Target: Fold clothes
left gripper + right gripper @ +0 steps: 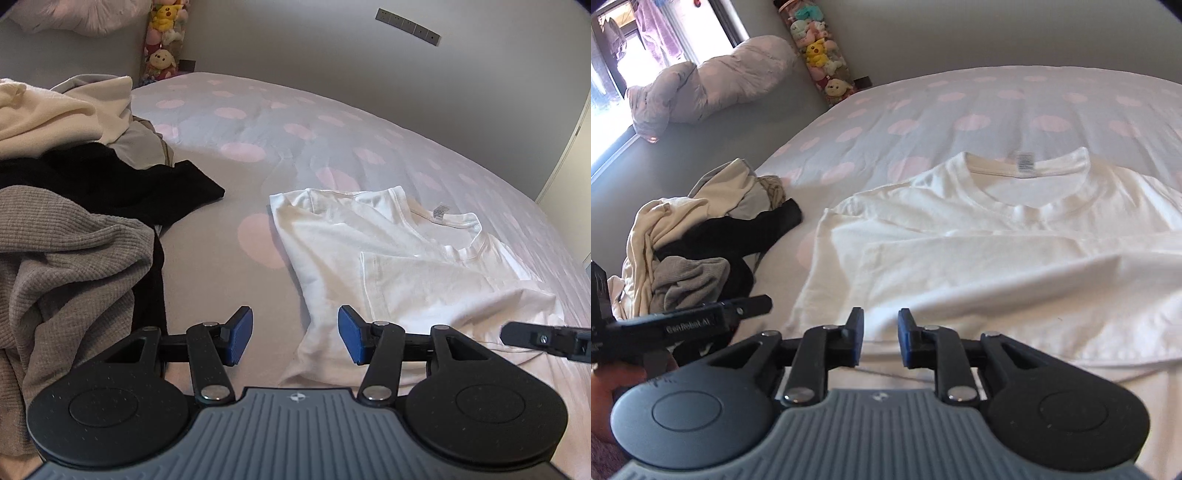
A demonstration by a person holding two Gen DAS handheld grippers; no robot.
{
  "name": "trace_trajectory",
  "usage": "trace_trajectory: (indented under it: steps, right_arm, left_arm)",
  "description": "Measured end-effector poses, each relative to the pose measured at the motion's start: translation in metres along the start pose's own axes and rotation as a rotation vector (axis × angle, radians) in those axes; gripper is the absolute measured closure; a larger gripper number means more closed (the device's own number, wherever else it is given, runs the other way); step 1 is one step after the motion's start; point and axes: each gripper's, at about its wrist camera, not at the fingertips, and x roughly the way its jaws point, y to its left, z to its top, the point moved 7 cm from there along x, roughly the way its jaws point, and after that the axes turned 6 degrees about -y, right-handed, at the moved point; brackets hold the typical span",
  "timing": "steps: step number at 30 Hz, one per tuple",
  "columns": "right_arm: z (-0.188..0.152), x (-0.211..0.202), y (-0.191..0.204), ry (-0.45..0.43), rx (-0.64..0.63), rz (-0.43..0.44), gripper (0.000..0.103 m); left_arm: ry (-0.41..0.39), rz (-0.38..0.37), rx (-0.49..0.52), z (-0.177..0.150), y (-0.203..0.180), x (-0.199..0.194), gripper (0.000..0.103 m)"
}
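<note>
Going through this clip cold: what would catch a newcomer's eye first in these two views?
Probably the white T-shirt, spread on the dotted bedsheet with its collar away from the cameras and one side folded in over the middle. Next, the pile of clothes heaped to its left. Both grippers sit open and empty at the shirt's near hem: the left gripper at its corner, the right gripper over it.

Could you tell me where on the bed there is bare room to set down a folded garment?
Free: the sheet beyond the white T-shirt collar, and the strip between it and the clothes pile. That pile crowds the left.
</note>
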Motion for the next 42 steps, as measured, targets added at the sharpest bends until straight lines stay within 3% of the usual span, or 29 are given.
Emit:
trace_trajectory:
  steps: [6,10,14,19,23,29,32,35,42]
  right_arm:
    - [-0.032,-0.041,-0.083,-0.043,-0.004,-0.214,0.073]
    - [-0.029,-0.060,-0.123,-0.062,-0.100,-0.338,0.066]
    - [-0.023,-0.083,-0.152,-0.077,-0.236,-0.436,0.056]
    - [-0.026,-0.109,-0.192,-0.063,-0.316,-0.549,0.056]
    - [-0.025,-0.114,-0.219,-0.063,-0.246,-0.519,0.060]
    - [-0.021,-0.111,-0.233,-0.087,-0.249,-0.470,0.071]
    - [-0.021,-0.106,-0.229,-0.091,-0.266,-0.436,0.077]
    - [-0.019,-0.102,-0.224,-0.085,-0.262,-0.419,0.091]
    - [-0.021,-0.113,-0.238,-0.038,-0.138,-0.443,0.095]
  left_arm:
    - [-0.016,0.037,0.085,0.004,-0.028,0.005,0.054]
    - [0.059,0.011,0.052,0.009,-0.045,0.027,0.054]
    - [0.101,0.027,0.095,0.016,-0.063,0.056,0.054]
    - [0.151,0.057,0.076,0.029,-0.070,0.098,0.054]
    - [0.194,0.044,0.073,0.028,-0.077,0.120,0.057]
    - [0.192,0.097,0.105,0.026,-0.086,0.127,0.088]
    - [0.199,0.095,0.111,0.028,-0.090,0.124,0.095]
    - [0.185,0.087,0.153,0.036,-0.098,0.117,0.098]
    - [0.110,0.103,0.207,0.077,-0.109,0.092,0.099]
